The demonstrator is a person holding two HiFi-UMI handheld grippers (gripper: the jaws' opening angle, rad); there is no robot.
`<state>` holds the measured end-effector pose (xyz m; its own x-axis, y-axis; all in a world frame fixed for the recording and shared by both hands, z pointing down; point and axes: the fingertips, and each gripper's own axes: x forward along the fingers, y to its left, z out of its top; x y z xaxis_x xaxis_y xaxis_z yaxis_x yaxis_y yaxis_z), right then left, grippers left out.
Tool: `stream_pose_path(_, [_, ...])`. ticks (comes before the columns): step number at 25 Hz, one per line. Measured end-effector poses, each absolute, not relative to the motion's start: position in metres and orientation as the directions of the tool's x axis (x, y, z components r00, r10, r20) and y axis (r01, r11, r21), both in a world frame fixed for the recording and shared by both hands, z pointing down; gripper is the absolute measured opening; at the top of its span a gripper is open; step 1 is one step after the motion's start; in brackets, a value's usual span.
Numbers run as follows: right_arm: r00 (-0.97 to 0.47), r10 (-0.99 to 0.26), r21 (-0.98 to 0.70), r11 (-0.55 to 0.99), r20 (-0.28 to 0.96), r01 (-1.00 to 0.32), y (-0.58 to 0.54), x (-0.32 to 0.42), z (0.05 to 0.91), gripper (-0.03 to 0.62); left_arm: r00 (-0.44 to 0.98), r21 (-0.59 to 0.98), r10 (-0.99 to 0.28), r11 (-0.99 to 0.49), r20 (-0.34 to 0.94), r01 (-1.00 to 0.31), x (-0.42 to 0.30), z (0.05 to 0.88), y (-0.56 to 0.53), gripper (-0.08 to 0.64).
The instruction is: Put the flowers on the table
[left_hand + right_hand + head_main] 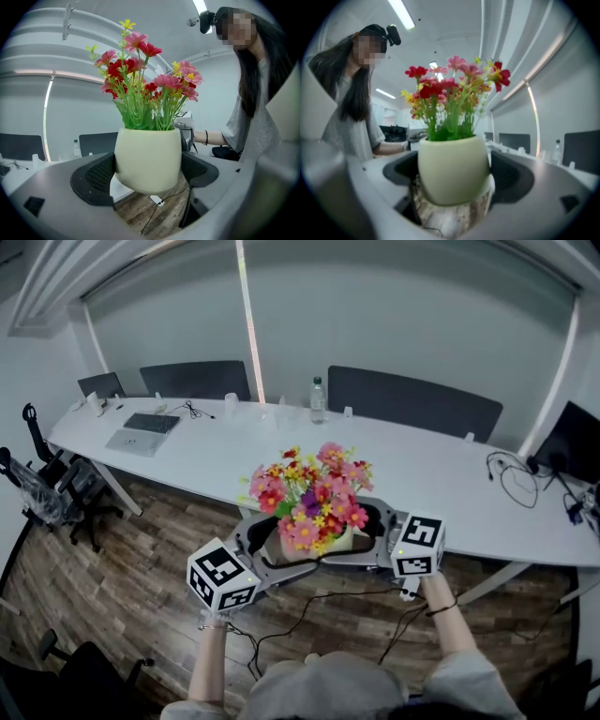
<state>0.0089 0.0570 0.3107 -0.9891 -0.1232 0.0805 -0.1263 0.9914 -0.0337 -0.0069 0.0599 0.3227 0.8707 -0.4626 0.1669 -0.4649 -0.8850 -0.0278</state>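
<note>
Flowers (311,495) in a cream pot (147,159) hang mid-frame at the white table's (427,474) near edge, pinched by both left gripper (147,172) and right gripper (453,176).

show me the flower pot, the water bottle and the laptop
flower pot (147,161), left gripper view, middle of its cream wall
water bottle (318,404), head view, its body
laptop (141,434), head view, its middle

Table (422,465) open ahead; bottle (318,399) and laptop (142,434) stand well apart.
</note>
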Motion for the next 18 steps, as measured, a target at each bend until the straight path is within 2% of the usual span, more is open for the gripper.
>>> stream_pose_path(6, [-0.989, -0.130, -0.039, 0.990, 0.074, -0.134, 0.037, 0.003, 0.318, 0.462, 0.871, -0.027, -0.457, -0.888, 0.181, -0.460, -0.013, 0.330, 0.040, 0.442])
stream_pose_path(18, [-0.996, -0.039, -0.055, 0.997, 0.081, -0.044, -0.011, -0.031, 0.324, 0.462, 0.826, -0.011, -0.533, -0.841, 0.186, -0.540, -0.047, 0.335, -0.006, 0.442])
